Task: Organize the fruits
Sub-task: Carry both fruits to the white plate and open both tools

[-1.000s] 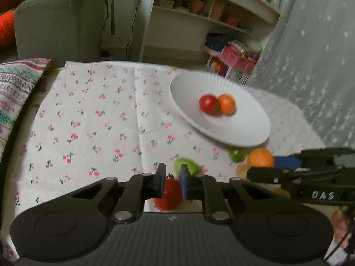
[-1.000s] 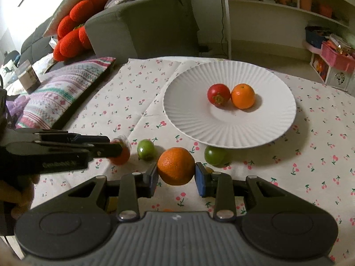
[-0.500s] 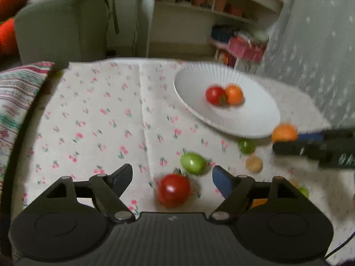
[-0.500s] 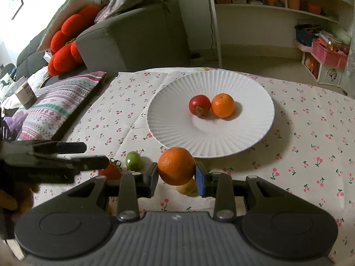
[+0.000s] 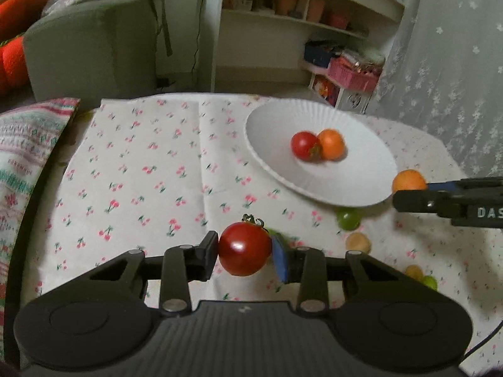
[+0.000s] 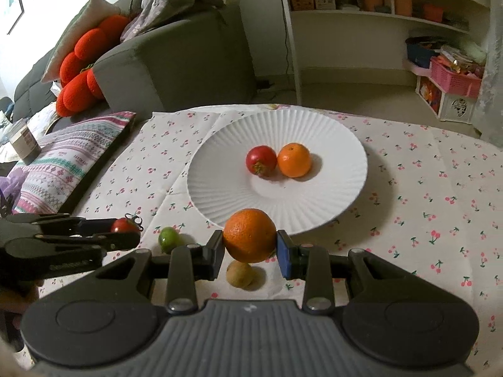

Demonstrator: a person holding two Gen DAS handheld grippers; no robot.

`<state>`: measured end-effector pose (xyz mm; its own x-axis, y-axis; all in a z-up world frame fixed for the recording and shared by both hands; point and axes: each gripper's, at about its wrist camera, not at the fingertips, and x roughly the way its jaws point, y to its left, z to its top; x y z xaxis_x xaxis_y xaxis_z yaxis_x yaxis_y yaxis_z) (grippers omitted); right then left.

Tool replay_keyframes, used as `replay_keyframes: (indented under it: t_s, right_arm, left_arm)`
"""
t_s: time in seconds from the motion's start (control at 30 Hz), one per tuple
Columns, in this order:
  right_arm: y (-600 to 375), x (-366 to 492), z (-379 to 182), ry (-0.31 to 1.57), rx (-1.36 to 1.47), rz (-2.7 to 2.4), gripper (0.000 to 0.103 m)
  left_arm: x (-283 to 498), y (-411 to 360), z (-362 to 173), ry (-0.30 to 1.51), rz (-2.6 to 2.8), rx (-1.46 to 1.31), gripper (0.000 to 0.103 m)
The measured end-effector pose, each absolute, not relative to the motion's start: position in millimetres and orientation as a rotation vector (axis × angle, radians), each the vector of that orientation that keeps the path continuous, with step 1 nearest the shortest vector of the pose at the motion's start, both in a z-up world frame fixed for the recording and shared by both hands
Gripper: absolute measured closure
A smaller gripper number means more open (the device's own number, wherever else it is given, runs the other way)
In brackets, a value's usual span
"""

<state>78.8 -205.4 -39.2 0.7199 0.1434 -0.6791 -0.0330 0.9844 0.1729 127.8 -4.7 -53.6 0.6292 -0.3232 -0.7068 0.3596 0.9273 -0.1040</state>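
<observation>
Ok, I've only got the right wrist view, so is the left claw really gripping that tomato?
Observer: Yes. The left view shows the tomato pinched between both fingers of the left claw.
Operator: Any fruit on the cloth that I'm missing?
Observer: A green fruit lies just off the near rim of the plate. Your orange hides it from you.
Operator: Anything else?
Observer: Two small ones, a yellow fruit and a pale green fruit, sit side by side nearer you.
</observation>
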Motion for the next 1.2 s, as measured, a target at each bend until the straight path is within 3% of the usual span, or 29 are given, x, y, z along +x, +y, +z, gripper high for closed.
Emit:
replay_keyframes:
  t_s: [0.53,1.2]
  right_arm:
    - [-224,93,-39,0.747,0.136,0.02,0.072]
    - [-227,117,-54,0.792,0.118,0.035,0.07]
  left_arm:
    - [143,-70,-32,0.674,-0.494,0.01,0.078]
    - [182,-85,-65,0.772,-0.565,-0.033,0.077]
